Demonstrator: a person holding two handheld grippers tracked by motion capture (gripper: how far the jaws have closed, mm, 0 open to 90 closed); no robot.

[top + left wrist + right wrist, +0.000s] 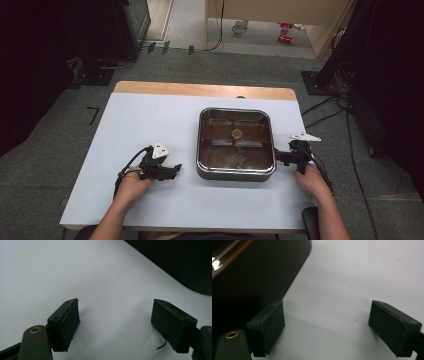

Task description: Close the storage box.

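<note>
Sitting between left gripper (172, 170), right gripper (278, 158): pan (235, 172).

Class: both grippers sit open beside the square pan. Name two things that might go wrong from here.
1. The right gripper sits close against the pan; a careless move could knock it.
2. The pan's glossy inside holds a small round item; a shove might slide it.
The left gripper has bare table in front.

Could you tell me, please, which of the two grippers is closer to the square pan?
The right gripper: it sits right beside the pan, almost at its right wall. The left gripper rests on the table with a clear gap to the pan's left side.
</note>
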